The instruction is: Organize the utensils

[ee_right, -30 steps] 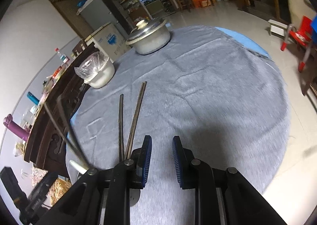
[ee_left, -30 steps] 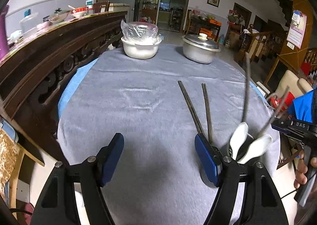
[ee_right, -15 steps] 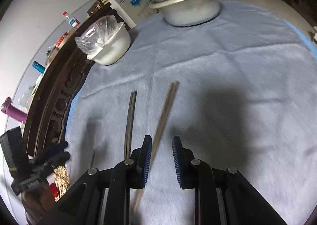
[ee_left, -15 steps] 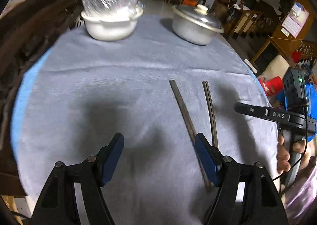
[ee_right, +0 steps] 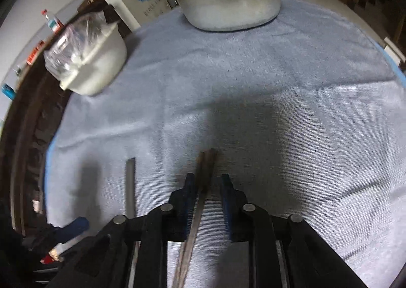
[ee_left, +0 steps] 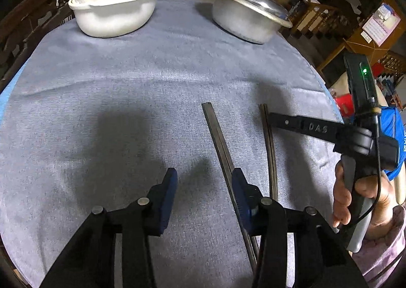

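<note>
Over the near edge of the grey-clothed surface (ee_left: pixel 127 90), both tools have been lowered and tipped down toward the two chopstick pairs; a pickup is judged imminent. The left tool (ee_left: pixel 203 181) has just been narrowing, half open, nothing gripped, the left chopstick pair (ee_left: pixel 215 133) beside its right pad. The right tool (ee_right: pixel 208 186), nearly closed, straddles the right chopstick pair (ee_right: pixel 206 161); contact cannot be told.

tablecloth (ee_left: pixel 127 79): showing plain grey-blue
chopsticks (ee_left: pixel 218 135): lying dark brown
lidded pot (ee_left: pixel 248 18): gleaming silver
bowl (ee_left: pixel 114 16): looking white
gripper pads (ee_left: pixel 170 186): showing blue
</note>
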